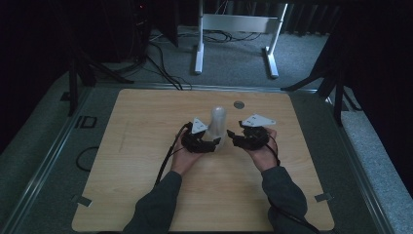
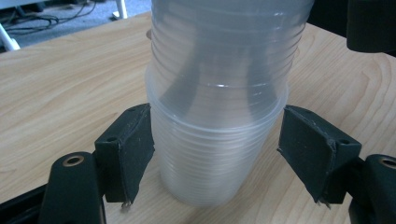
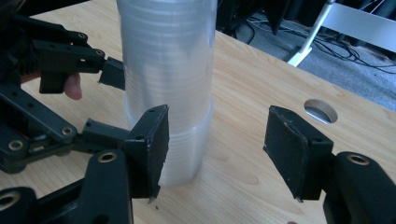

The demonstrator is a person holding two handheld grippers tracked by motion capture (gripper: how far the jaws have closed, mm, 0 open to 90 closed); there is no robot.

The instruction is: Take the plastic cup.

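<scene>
A pale wooden table with rounded corners carries everything. Near its middle stands an upright stack of clear ribbed plastic cups, the lowest cup resting on the wood. The left gripper straddles that bottom cup: its left pad touches the cup wall, its right pad stands just clear, so the jaws are apart and not clamped. The right gripper sits just beside the stack, jaws spread wide with nothing between them. A small round hole lies beyond.
</scene>
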